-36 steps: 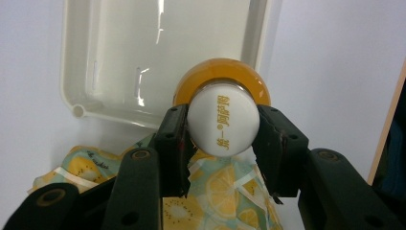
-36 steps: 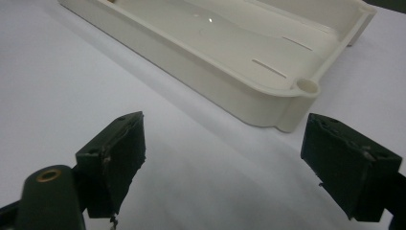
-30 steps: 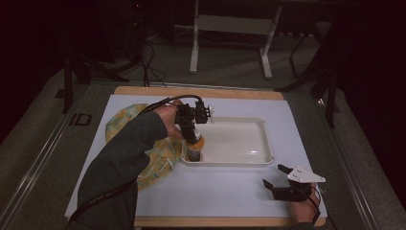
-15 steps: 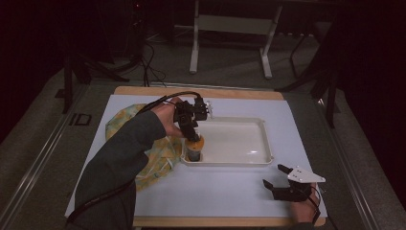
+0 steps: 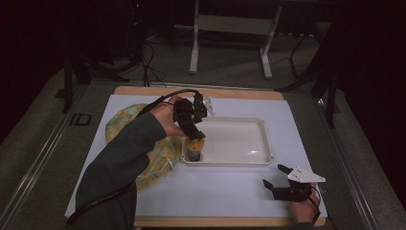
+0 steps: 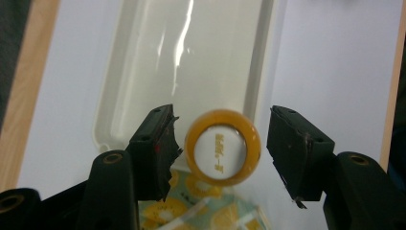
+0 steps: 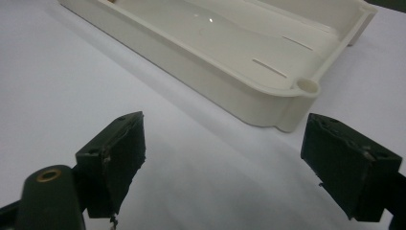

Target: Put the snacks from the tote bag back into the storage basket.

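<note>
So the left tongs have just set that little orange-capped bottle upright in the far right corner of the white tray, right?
Not quite. The bottle stands in the near left corner of the tray, as the high view shows. The left tongs are open around its orange cap.

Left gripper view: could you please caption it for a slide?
Open left gripper poised above an orange-capped bottle standing in the white tray.

Orange-capped bottle, cream tray, yellow lemon-print cloth, black jaws.
</note>
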Motion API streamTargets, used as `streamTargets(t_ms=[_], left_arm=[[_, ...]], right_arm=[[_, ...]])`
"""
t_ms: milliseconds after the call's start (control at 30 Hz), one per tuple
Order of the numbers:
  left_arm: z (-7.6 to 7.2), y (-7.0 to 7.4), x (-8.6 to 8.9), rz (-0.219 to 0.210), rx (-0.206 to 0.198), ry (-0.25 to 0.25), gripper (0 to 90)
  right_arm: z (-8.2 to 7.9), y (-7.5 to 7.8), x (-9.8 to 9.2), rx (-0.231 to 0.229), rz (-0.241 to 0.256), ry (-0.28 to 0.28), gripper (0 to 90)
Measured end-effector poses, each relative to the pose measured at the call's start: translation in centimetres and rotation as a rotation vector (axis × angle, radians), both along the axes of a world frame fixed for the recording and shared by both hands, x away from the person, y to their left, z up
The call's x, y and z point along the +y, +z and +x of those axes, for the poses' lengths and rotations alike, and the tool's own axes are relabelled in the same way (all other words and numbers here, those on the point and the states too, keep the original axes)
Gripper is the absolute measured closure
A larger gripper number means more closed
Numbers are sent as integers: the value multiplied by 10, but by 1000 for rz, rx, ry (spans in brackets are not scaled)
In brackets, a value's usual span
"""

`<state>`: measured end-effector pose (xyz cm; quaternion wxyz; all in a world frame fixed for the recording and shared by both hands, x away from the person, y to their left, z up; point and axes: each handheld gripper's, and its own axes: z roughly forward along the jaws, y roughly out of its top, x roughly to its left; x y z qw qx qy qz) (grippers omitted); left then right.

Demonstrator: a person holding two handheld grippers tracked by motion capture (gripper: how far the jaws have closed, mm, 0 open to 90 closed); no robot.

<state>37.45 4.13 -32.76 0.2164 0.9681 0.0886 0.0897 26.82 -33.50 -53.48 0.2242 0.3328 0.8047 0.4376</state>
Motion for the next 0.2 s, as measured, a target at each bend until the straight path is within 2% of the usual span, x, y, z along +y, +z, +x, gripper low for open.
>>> streamTargets(t_ms=[33,100,200], left_arm=[[0,1,3,-58,5,-2,428],[-2,2,7,-103,-4,2,429],[-6,0,11,-120,-28,4,429]], right_arm=[[0,0,0,0,0,0,150],[0,0,0,1,0,0,150],[0,0,0,2,0,0,150]])
